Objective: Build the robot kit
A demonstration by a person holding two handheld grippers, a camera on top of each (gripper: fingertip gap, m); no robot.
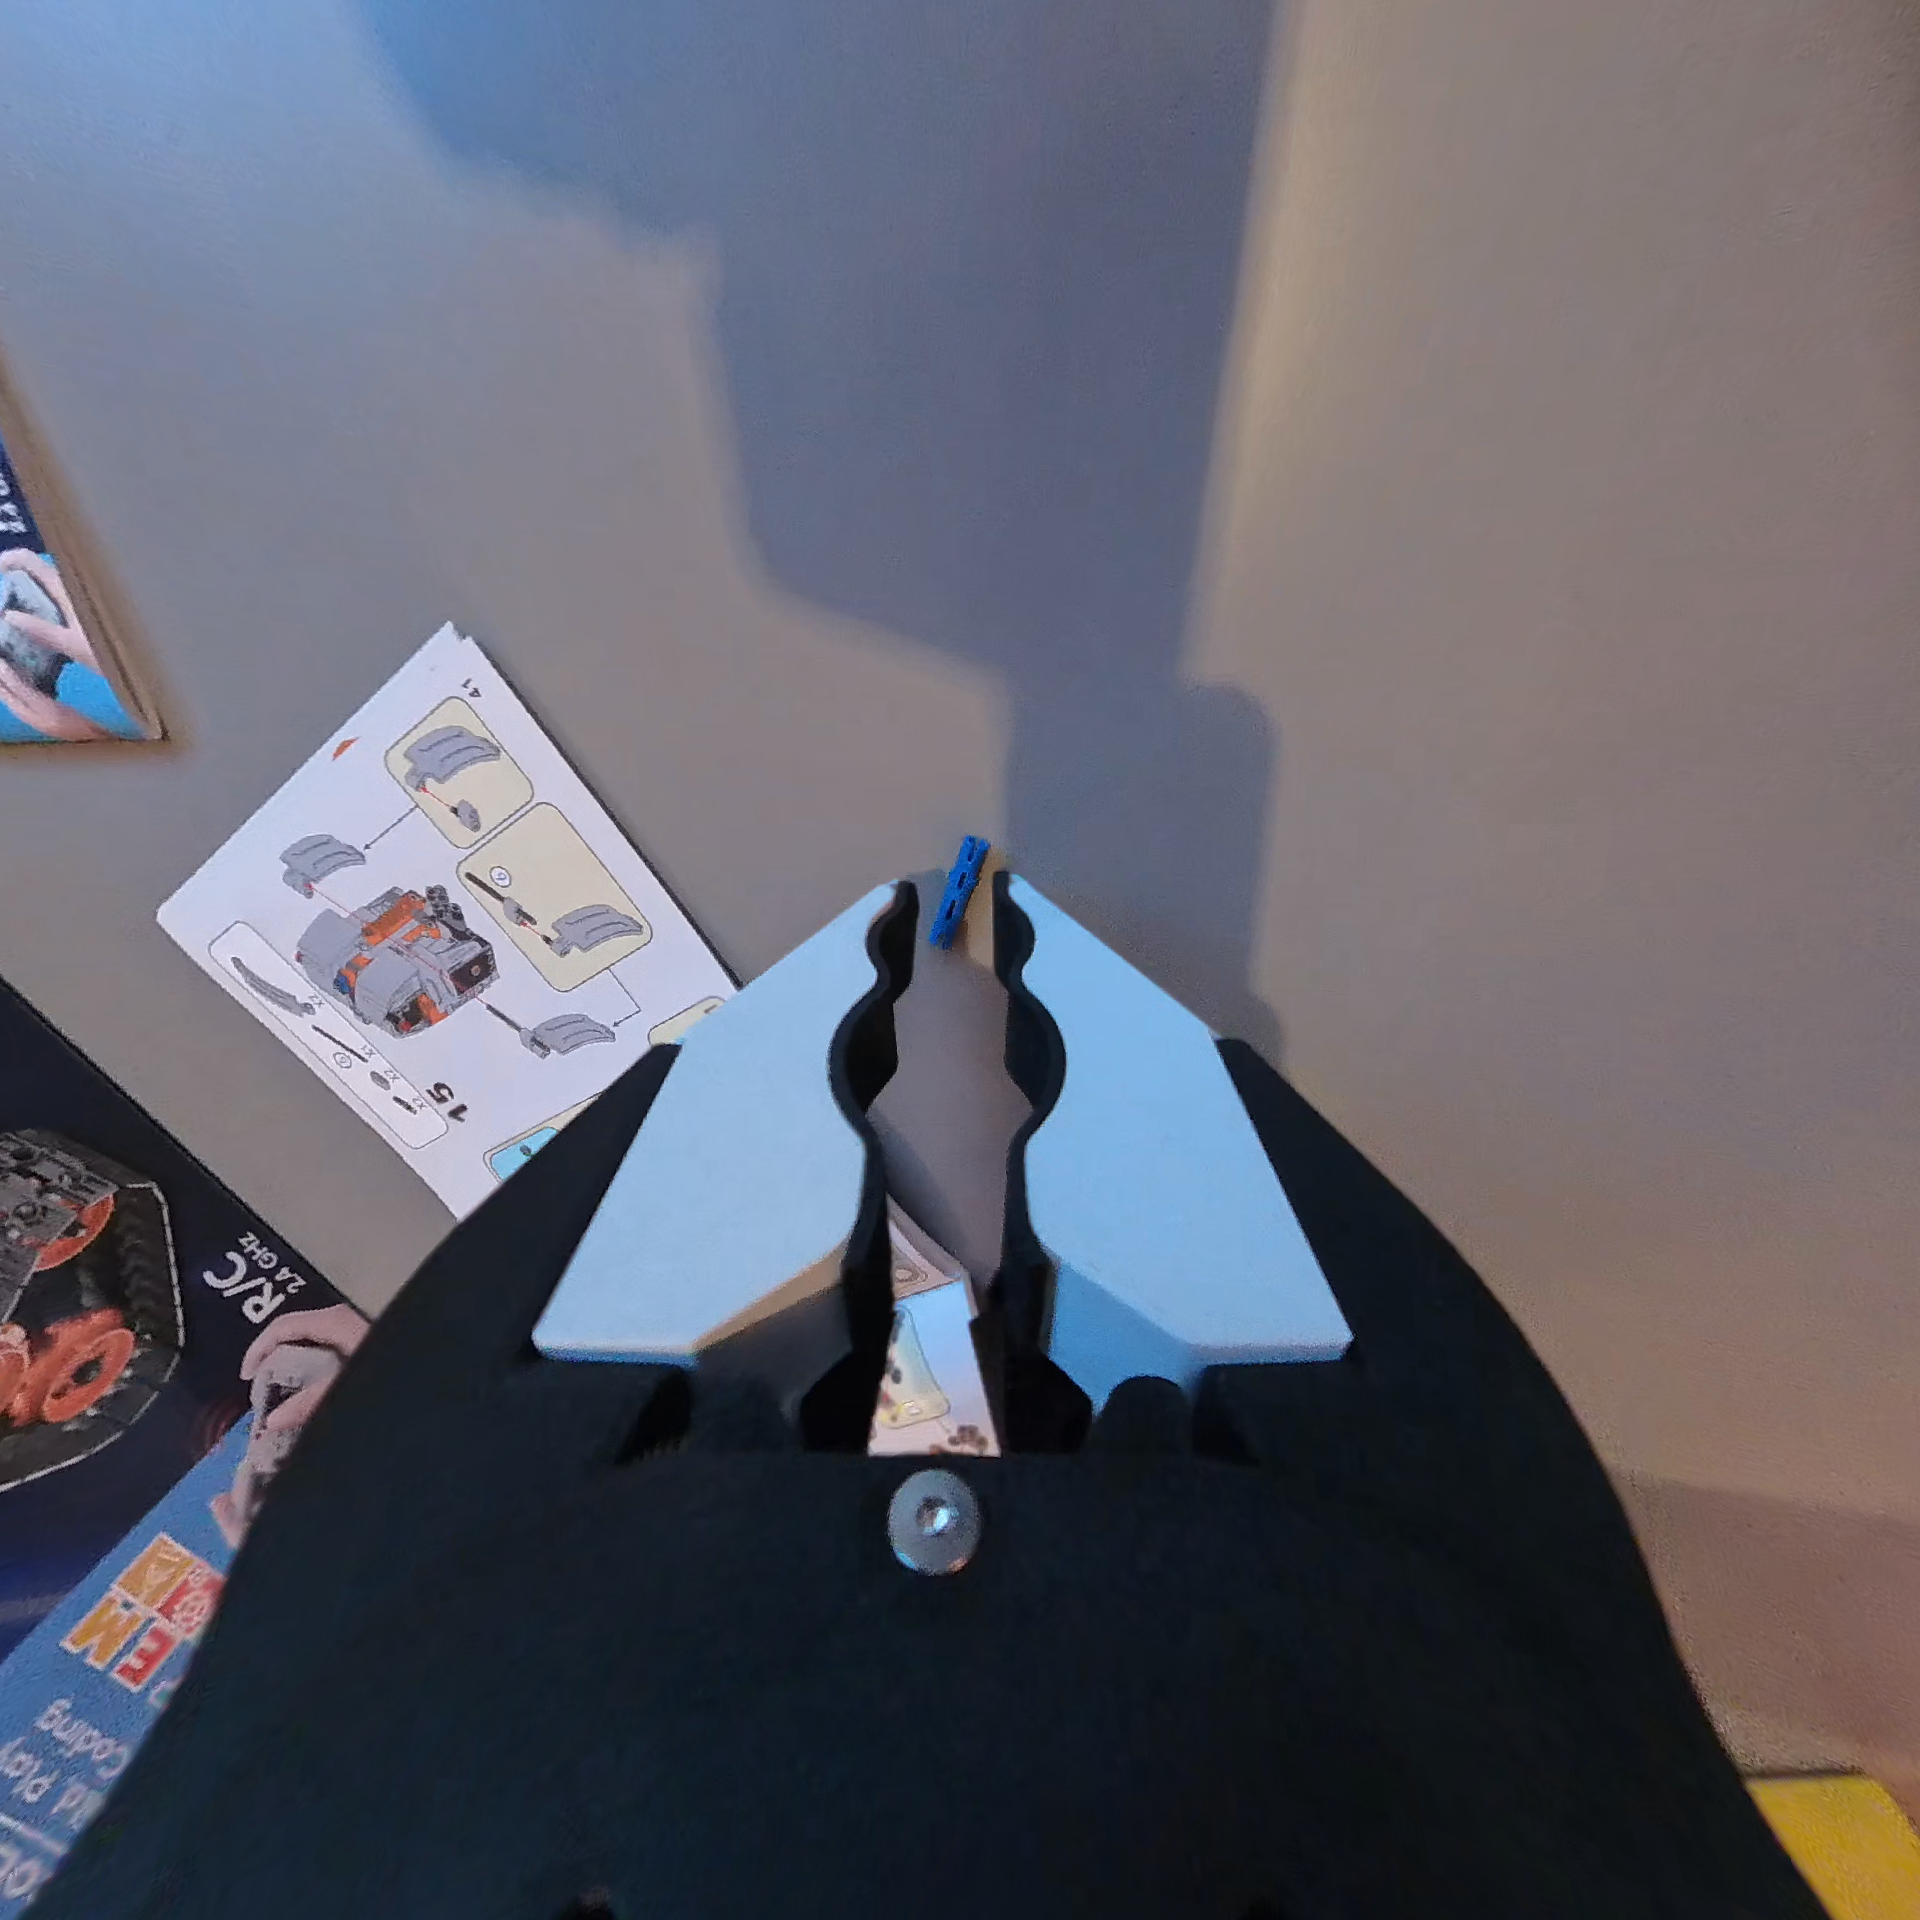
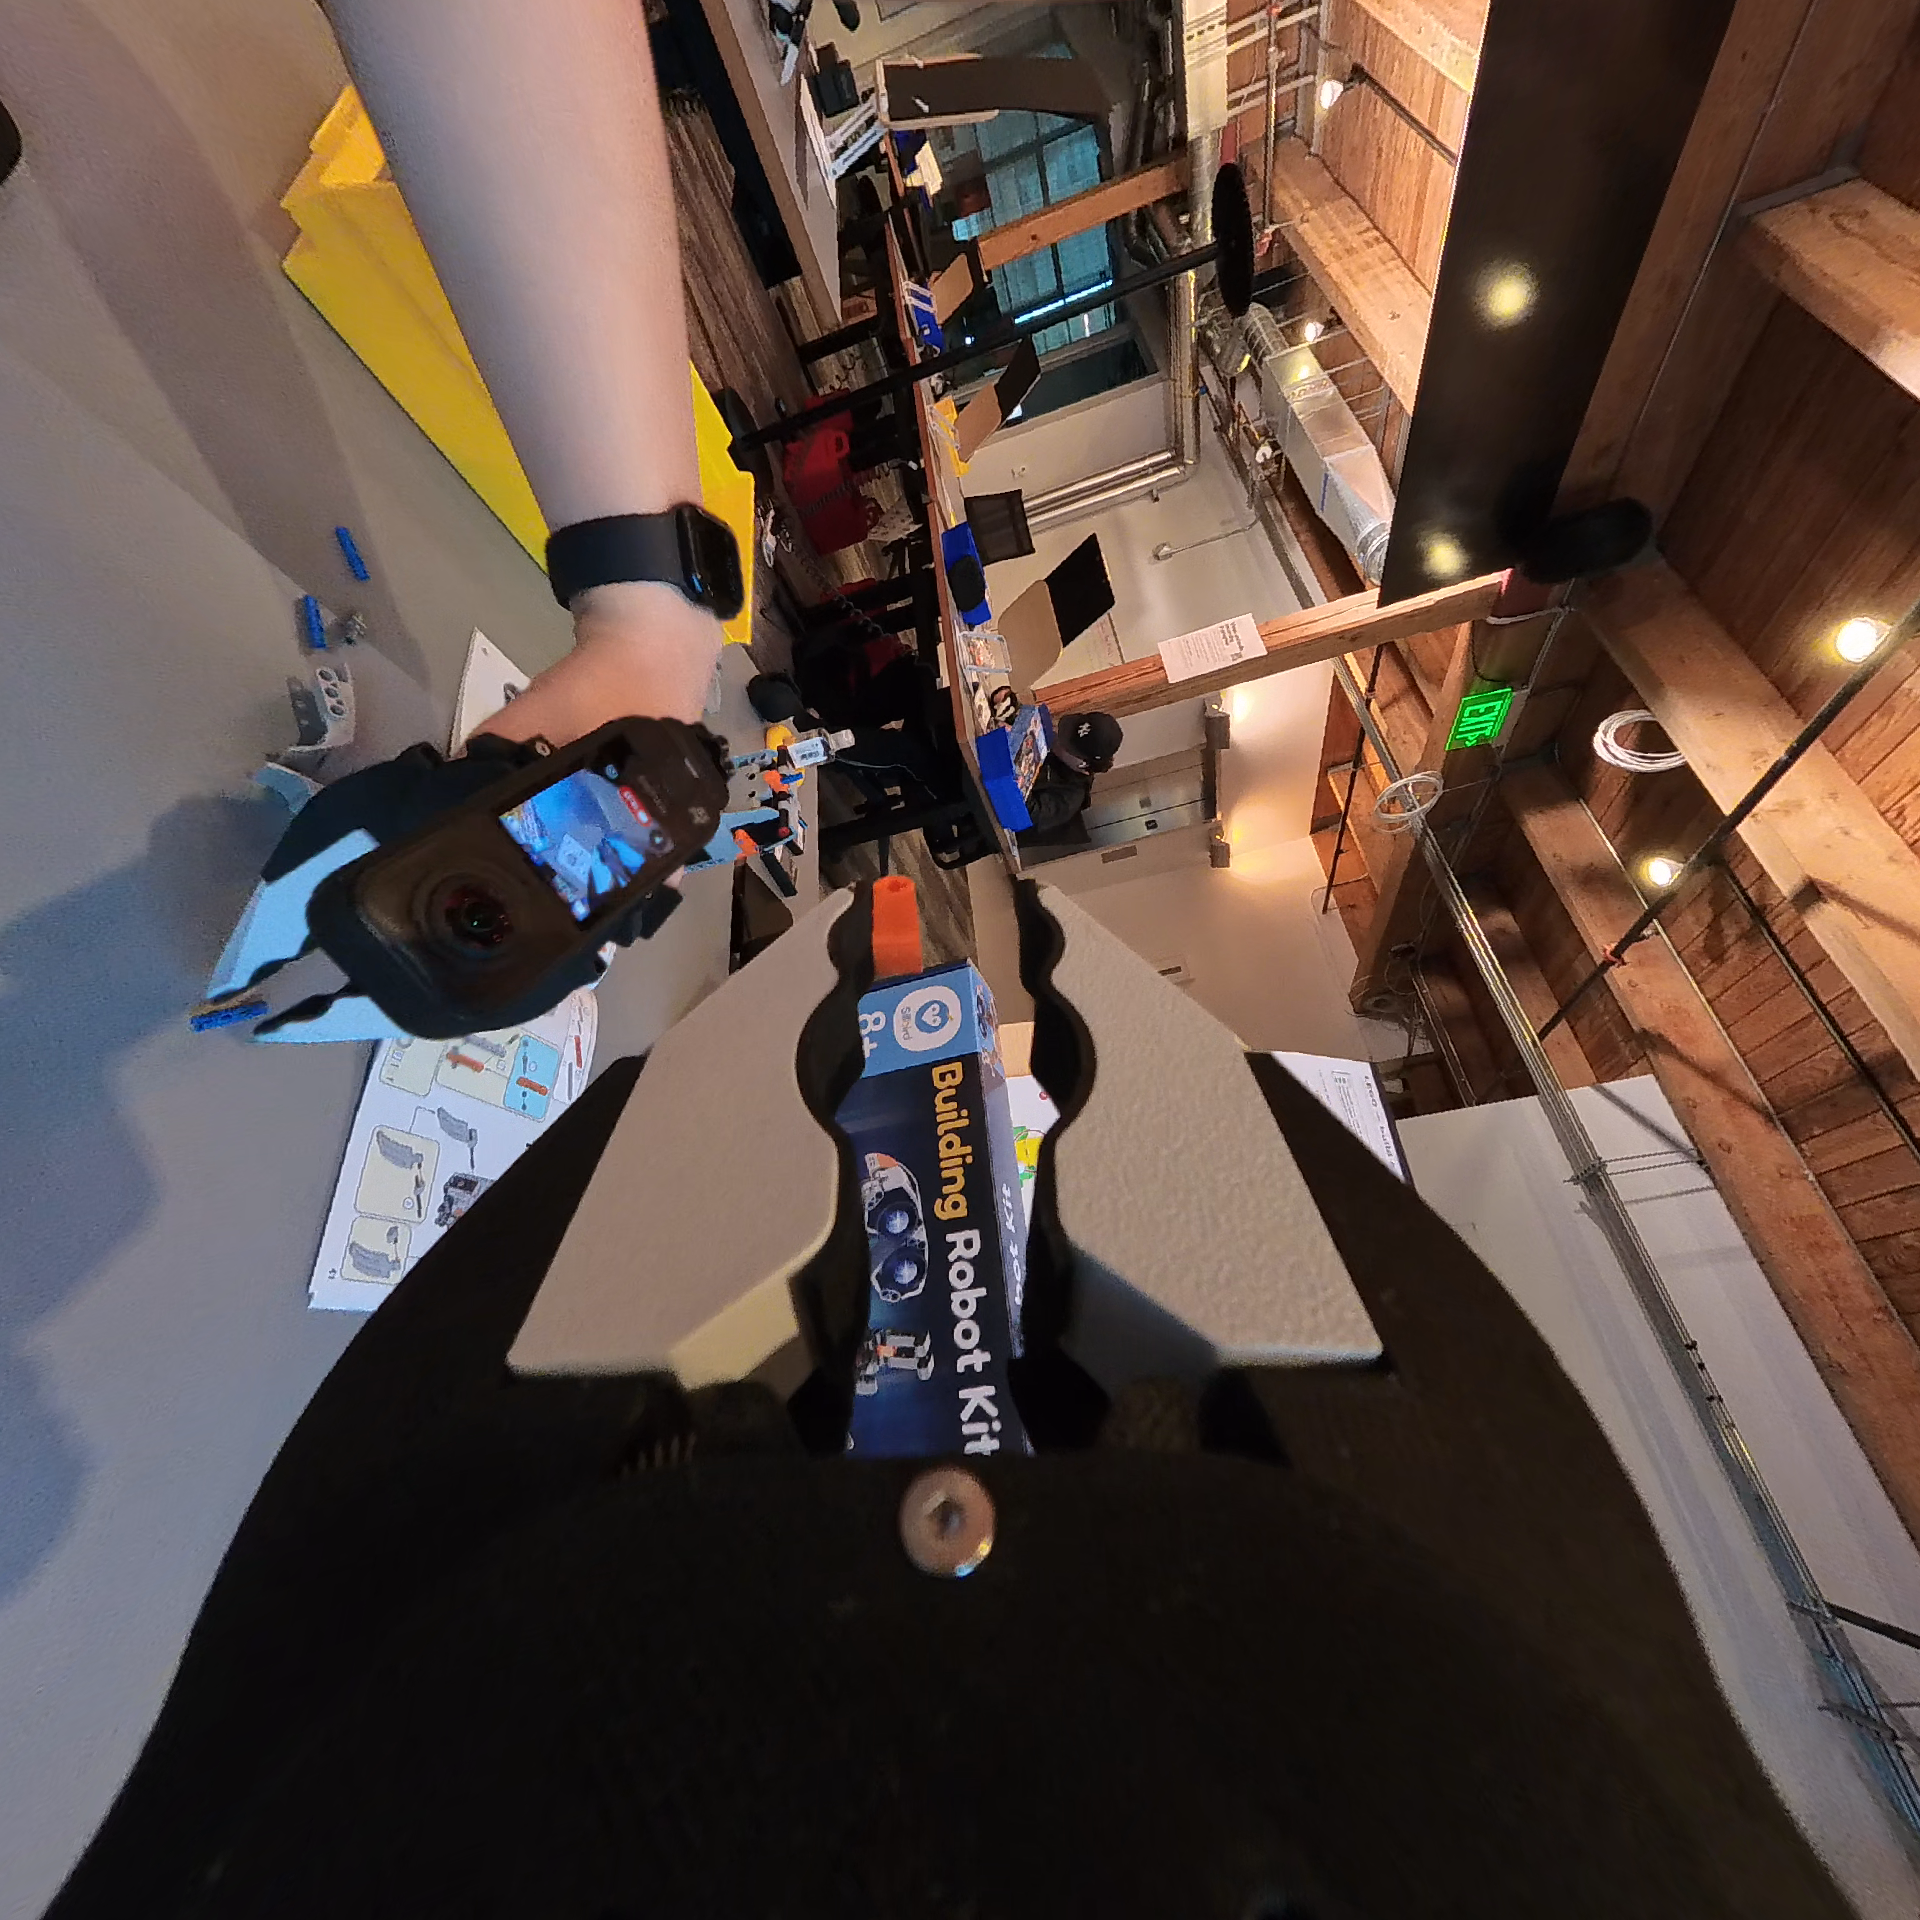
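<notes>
In the left wrist view, my left gripper (image 1: 954, 883) points down at the grey table (image 1: 1455, 727). Its jaws stand a narrow gap apart around a small blue beam piece (image 1: 958, 894), which leans near the left finger. The right wrist view shows this gripper (image 2: 260, 1023), held in a hand, with the blue piece (image 2: 227, 1016) at its tips. My right gripper (image 2: 935, 899) is held up off the table with its jaws apart. A small orange piece (image 2: 896, 925) shows beside its left fingertip; I cannot tell if they touch. A blue kit box (image 2: 935, 1195) lies behind.
An open instruction booklet (image 1: 436, 935) lies left of the left gripper, and a dark kit box (image 1: 94, 1330) lies nearer. Loose blue (image 2: 310, 620) and grey parts (image 2: 322, 707) lie farther off. A yellow bin (image 2: 384, 281) and a partly built model (image 2: 774, 790) stand beyond. Left tips to right tips: about 30 cm.
</notes>
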